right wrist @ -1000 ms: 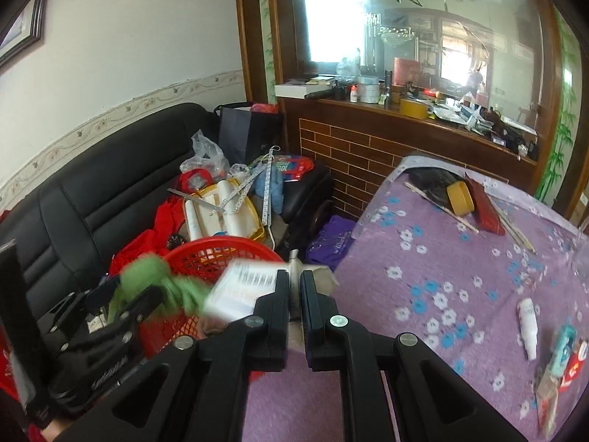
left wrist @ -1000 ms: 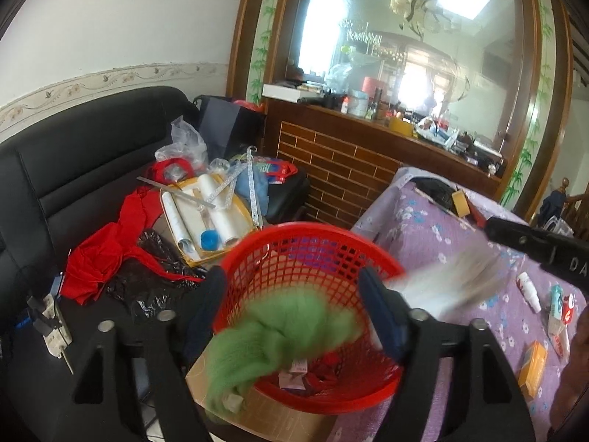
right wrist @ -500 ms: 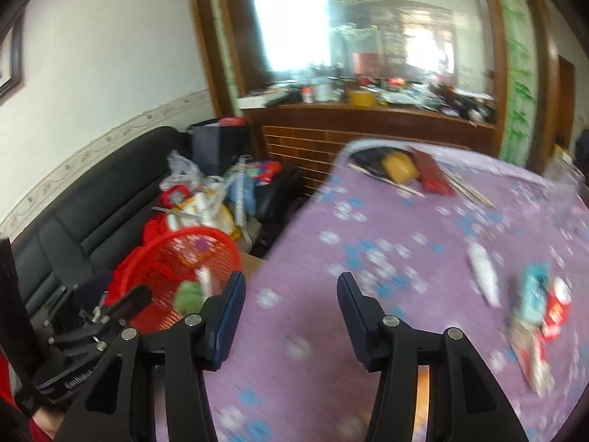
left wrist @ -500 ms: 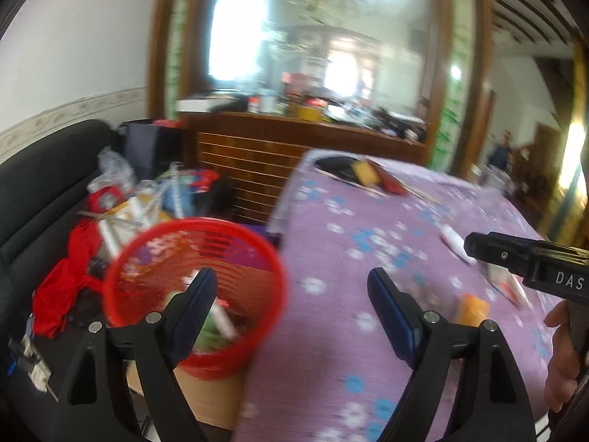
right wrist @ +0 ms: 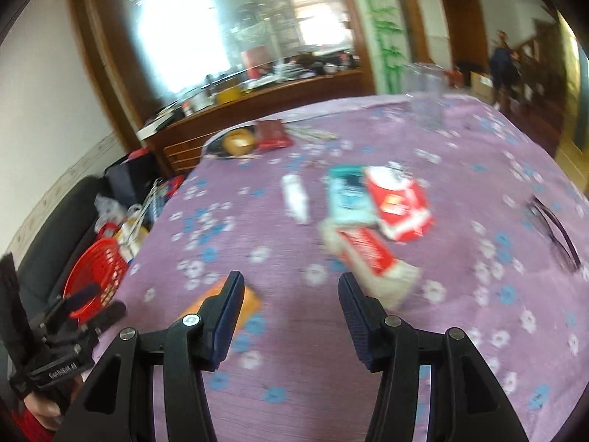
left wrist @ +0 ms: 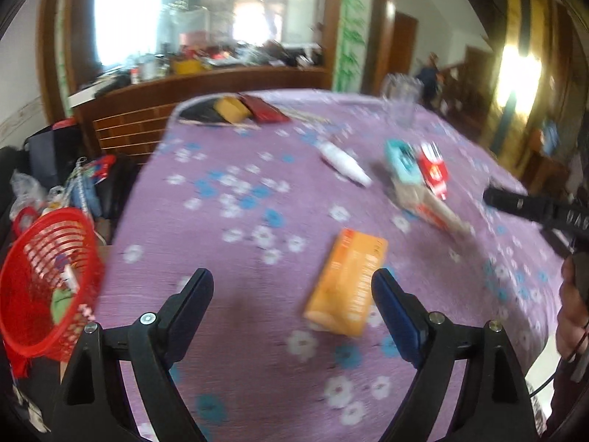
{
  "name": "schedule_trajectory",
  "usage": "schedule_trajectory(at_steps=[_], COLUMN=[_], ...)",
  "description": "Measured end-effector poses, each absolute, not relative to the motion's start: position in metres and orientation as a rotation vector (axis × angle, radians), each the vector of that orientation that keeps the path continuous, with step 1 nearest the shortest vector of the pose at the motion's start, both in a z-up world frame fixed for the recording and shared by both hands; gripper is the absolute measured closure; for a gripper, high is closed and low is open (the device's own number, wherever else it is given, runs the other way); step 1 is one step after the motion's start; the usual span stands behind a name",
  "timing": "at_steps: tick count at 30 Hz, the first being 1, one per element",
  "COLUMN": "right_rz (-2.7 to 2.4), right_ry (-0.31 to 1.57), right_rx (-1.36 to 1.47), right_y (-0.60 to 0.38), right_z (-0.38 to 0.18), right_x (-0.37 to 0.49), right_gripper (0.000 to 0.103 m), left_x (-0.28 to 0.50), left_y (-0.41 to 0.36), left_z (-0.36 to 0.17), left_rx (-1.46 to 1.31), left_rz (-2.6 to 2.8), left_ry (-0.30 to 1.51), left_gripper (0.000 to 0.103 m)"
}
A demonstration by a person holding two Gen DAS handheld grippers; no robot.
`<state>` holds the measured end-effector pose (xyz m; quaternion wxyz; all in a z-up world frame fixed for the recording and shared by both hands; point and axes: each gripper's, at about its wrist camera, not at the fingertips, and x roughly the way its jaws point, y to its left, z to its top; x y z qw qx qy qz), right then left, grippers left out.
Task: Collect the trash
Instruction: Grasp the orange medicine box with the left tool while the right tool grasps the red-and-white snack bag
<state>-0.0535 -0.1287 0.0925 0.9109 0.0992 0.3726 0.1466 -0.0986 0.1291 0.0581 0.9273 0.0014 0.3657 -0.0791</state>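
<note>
My left gripper (left wrist: 292, 287) is open and empty over the purple flowered tablecloth (left wrist: 239, 221), with an orange packet (left wrist: 348, 281) lying just inside its right finger. My right gripper (right wrist: 291, 291) is open and empty above the cloth; the orange packet (right wrist: 246, 305) lies behind its left finger. Beyond lie a red-and-white wrapper (right wrist: 368, 254), a red packet (right wrist: 399, 206), a teal packet (right wrist: 348, 197) and a white tube (right wrist: 294, 197). The red basket (left wrist: 40, 280) holding green and other trash sits off the table's left edge.
A clear glass jug (right wrist: 425, 99) stands at the far side of the table, with a yellow tape roll (right wrist: 239, 141) and a red wallet (right wrist: 272, 134) at the far left corner. A cluttered black sofa (right wrist: 55, 221) lies left. Glasses (right wrist: 556, 232) lie at the right.
Both grippers have let go of their trash over the basket, opened, and swung right from the basket to over the table. The green cloth now lies in the basket.
</note>
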Motion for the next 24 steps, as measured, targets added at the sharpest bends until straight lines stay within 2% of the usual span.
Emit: schedule_trajectory(at_steps=[8, 11, 12, 15, 24], right_rz=[0.274, 0.256, 0.255, 0.271, 0.364], right_ry=[0.793, 0.799, 0.805, 0.833, 0.895], right_rx=[0.251, 0.232, 0.215, 0.17, -0.051], right_y=[-0.169, -0.173, -0.174, -0.171, -0.147], right_z=[0.08, 0.08, 0.08, 0.079, 0.059], right_x=[-0.046, -0.038, -0.033, -0.019, 0.026], right_gripper=[0.045, 0.039, 0.037, 0.036, 0.031], left_x=[-0.066, -0.057, -0.055, -0.049, -0.049], left_y=[0.076, 0.066, 0.064, 0.062, 0.079], left_z=[0.024, 0.018, 0.017, 0.012, 0.014], left_rx=[0.144, 0.172, 0.178, 0.172, 0.068], left_rz=[-0.173, -0.179, -0.18, -0.188, -0.186], left_ry=[0.855, 0.871, 0.874, 0.899, 0.871], left_gripper=[0.016, 0.016, 0.02, 0.045, 0.053])
